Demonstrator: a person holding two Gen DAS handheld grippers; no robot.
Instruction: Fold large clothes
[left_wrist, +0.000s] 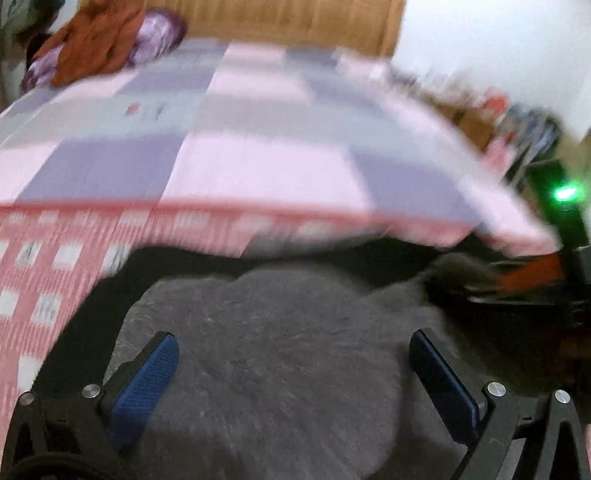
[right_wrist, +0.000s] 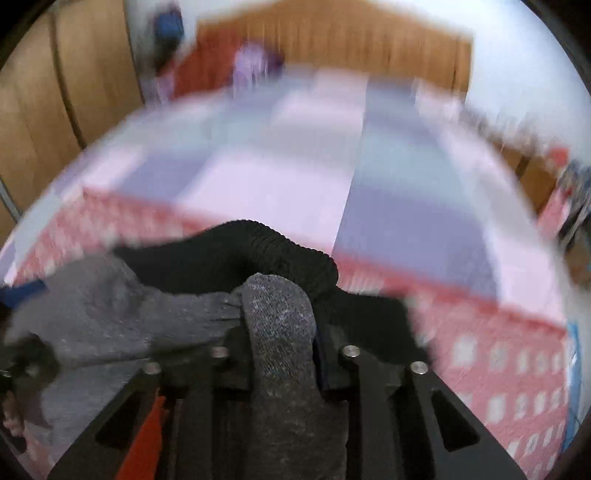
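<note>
A grey fleecy garment with a black ribbed edge (left_wrist: 266, 354) hangs in front of the bed. In the left wrist view my left gripper (left_wrist: 293, 354) is open, its blue pads (left_wrist: 147, 380) wide apart with the grey cloth between and beyond them. In the right wrist view my right gripper (right_wrist: 282, 325) is shut on a fold of the grey garment (right_wrist: 280, 332), which bulges up between the fingers. The black ribbed cuff (right_wrist: 273, 251) curls just above. Both views are blurred by motion.
A bed with a pink, lilac and grey checked cover (left_wrist: 258, 140) fills the view ahead, its pink patterned side (left_wrist: 44, 266) hanging down. An orange cloth and purple pillow (left_wrist: 99, 40) lie at the head. A wooden headboard (right_wrist: 351, 44) and cluttered shelf (left_wrist: 517, 122) stand behind.
</note>
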